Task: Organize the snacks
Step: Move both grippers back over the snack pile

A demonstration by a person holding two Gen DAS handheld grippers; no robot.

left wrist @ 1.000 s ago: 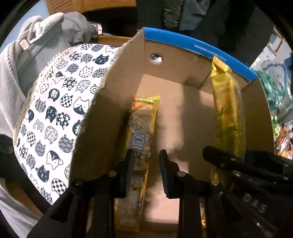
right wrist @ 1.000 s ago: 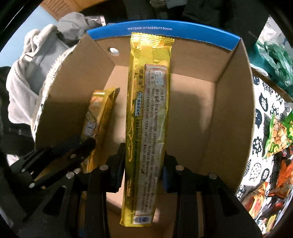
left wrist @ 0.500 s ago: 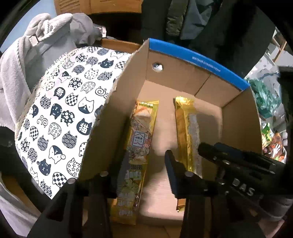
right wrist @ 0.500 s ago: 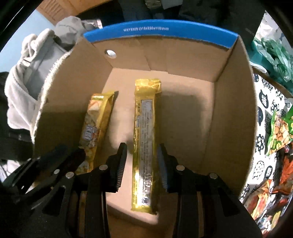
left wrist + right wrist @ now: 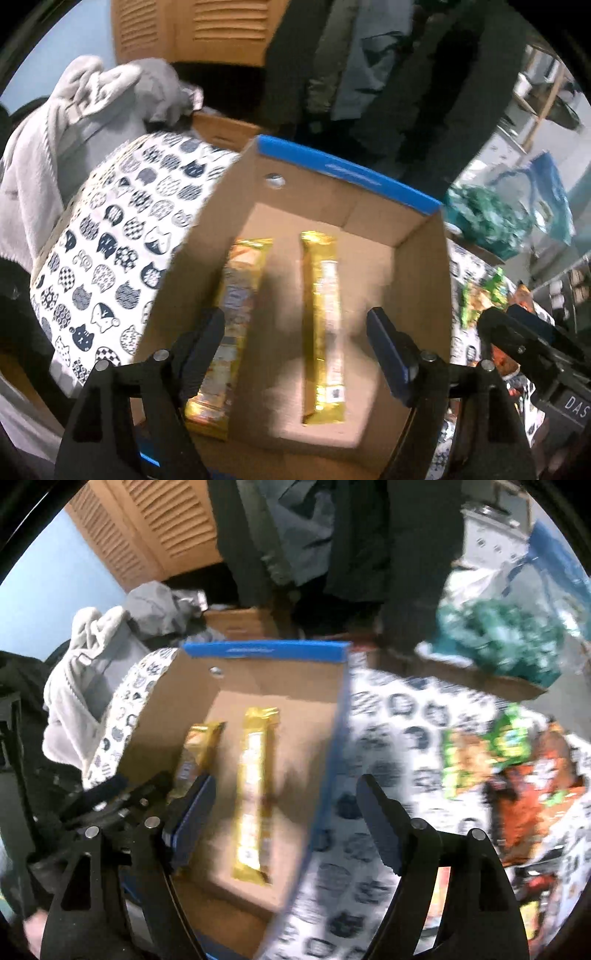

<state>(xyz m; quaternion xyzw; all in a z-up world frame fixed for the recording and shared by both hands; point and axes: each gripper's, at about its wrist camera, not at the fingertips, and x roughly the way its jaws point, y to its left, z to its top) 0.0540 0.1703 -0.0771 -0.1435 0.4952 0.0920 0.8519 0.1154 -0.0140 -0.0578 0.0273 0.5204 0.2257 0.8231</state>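
Two long, glossy gold snack packs [image 5: 322, 325] [image 5: 231, 325] are laid flat, side by side but apart, in a blue-rimmed cardboard box [image 5: 417, 295] on a cat-print cloth [image 5: 110, 258]. Both the left gripper [image 5: 295, 350] and the right gripper [image 5: 284, 819] are held above, spread wide and empty. Bare floor is left at the box's right.

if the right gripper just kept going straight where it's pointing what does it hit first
Probably the right wall of the cardboard box, or the cat-print cloth just beside it; the right gripper is open and depth is unclear.
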